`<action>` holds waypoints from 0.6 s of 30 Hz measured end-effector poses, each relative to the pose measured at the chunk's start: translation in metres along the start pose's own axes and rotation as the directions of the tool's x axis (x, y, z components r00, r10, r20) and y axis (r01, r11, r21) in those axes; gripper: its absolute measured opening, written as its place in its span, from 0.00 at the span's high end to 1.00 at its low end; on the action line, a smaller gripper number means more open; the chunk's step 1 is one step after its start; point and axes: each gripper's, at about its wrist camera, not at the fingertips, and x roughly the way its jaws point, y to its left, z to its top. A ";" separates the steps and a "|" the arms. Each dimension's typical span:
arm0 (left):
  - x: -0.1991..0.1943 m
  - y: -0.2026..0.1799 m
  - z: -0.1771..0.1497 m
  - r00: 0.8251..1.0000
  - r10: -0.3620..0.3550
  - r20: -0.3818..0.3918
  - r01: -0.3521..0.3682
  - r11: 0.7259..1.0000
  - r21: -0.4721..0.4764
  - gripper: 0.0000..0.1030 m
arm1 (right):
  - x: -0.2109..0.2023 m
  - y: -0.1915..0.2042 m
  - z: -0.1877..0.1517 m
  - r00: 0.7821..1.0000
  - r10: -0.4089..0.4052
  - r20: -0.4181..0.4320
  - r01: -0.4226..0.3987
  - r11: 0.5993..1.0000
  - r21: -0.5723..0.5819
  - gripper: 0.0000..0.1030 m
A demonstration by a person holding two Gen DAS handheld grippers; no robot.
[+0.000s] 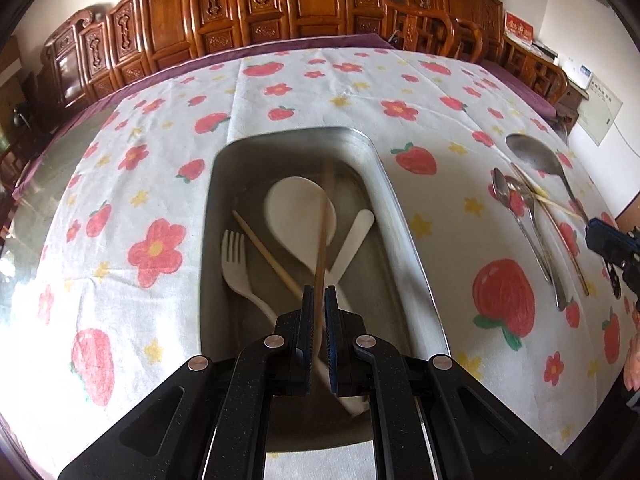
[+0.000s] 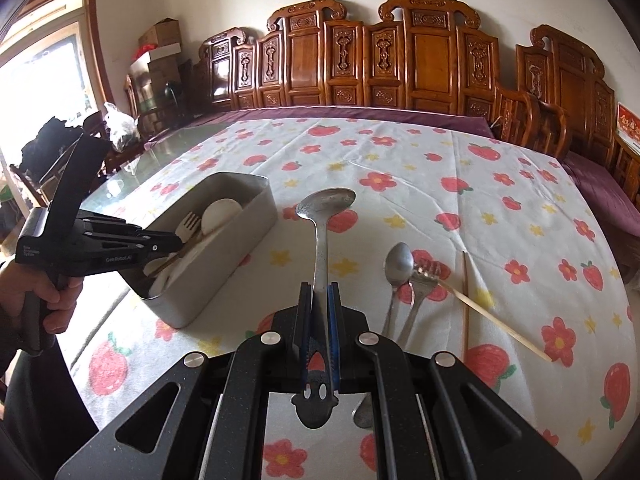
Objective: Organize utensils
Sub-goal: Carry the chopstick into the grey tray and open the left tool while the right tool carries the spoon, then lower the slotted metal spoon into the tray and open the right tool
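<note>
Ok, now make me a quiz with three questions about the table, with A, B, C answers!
1. Where is the white fork?
A. in the tin
B. on a chair
C. on the floor

2. How many chopsticks lie on the cloth?
A. one
B. two
C. five

3. What is the right tool doing?
A. shut on the big spoon
B. wide open
C. shut on a cup

Answers:
1. A, it lies inside the tin beside the white scoop.
2. B, a pale one and a darker one lie by the small spoon.
3. A, its fingers pinch the spoon's handle.
</note>
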 end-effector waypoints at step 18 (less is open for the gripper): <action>-0.053 0.049 0.000 0.991 0.047 0.128 -0.037 0.996 -0.076 0.78 | 0.033 0.079 0.042 0.992 0.119 -0.028 -0.121 0.991 -0.066 0.91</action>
